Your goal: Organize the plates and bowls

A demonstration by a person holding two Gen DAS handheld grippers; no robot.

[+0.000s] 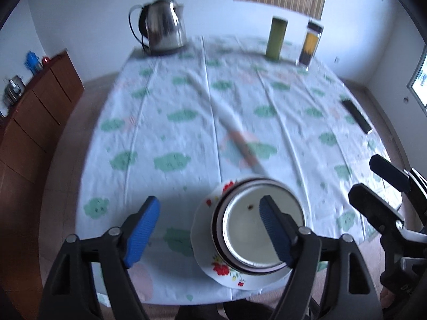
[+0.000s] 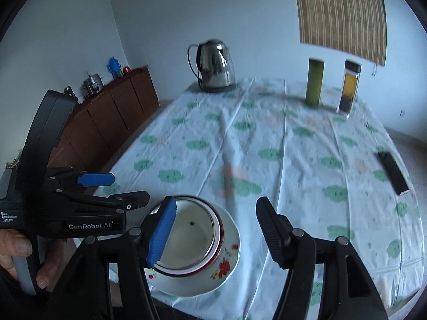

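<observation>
Crockery sat stacked at the near edge of the table [image 1: 149,112]: a metal bowl [image 1: 256,229] nested in a red-rimmed bowl, both on a flowered plate [image 1: 213,269].

Left wrist view: the left gripper [image 1: 208,229] stood wide open with nothing between its pads. Its left finger hung over bare cloth and its right finger crossed in front of the bowl's mouth (overlapping in the picture only; no contact was evident). The stack lay just below and slightly right of the jaw line. The right gripper [image 1: 373,178] showed at the right edge, also parted and empty.

Right wrist view: the right gripper [image 2: 216,229] was open and held nothing, its left pad passing in front of the bowl [image 2: 186,237] rim, the plate [image 2: 226,264] below and left of centre. The left gripper [image 2: 120,186], held in a hand [image 2: 24,253], sat left of the stack.

Judgement: both grippers were about equally near; the stack, being round, offered no long axis, so any further grip would turn on straddling a rim.
</observation>
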